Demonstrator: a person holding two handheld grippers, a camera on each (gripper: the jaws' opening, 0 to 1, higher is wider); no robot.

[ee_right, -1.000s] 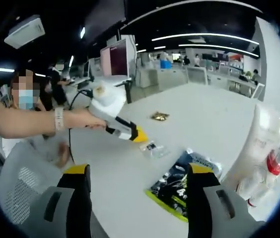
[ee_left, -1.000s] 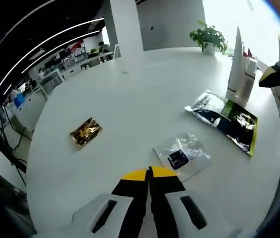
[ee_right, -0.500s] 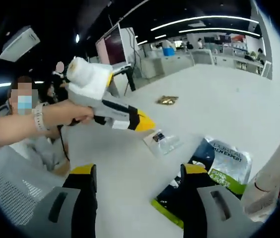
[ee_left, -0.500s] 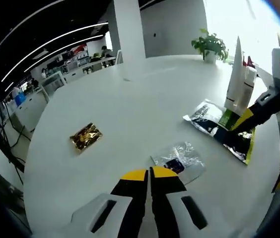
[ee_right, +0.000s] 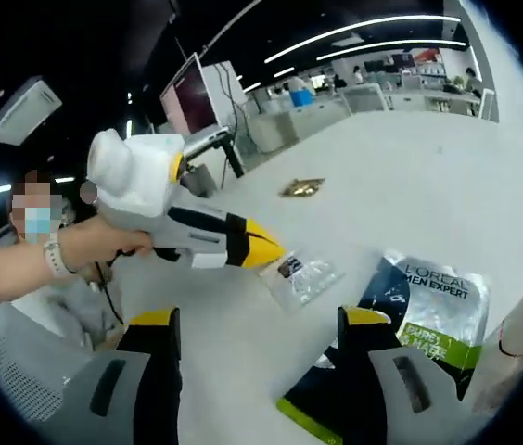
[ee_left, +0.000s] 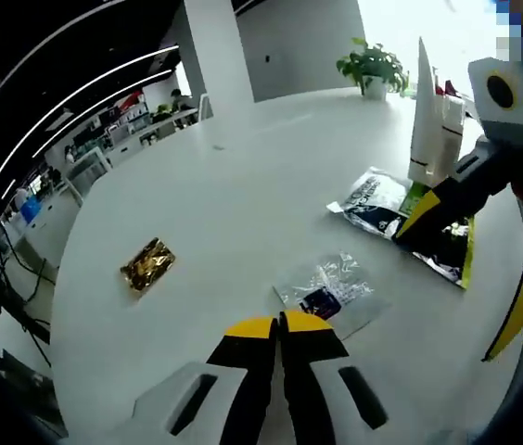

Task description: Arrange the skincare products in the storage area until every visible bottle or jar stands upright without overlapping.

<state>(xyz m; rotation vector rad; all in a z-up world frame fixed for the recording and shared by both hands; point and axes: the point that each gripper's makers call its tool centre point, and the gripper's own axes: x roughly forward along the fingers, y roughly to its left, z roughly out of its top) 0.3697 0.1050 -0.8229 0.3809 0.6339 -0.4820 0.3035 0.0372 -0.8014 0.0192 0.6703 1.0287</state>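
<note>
On the white table point(ee_left: 243, 185), the right gripper point(ee_right: 260, 320), jaws spread and empty, has closed on the dark sachet point(ee_right: 410, 315) beside the upright tubes point(ee_left: 428, 116); left gripper point(ee_left: 278, 326), pressed together, hovers by the clear packet point(ee_left: 331, 287); pickup judged imminent.

dark pouch point(ee_right: 426, 320), "L'OREAL MEN EXPERT"

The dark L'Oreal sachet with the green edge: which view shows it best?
The right gripper view: the sachet lies close, flat on the table, its printed brand legible, one corner behind the right gripper's fingers. In the left gripper view the sachet is smaller and partly covered by the right gripper.
</note>
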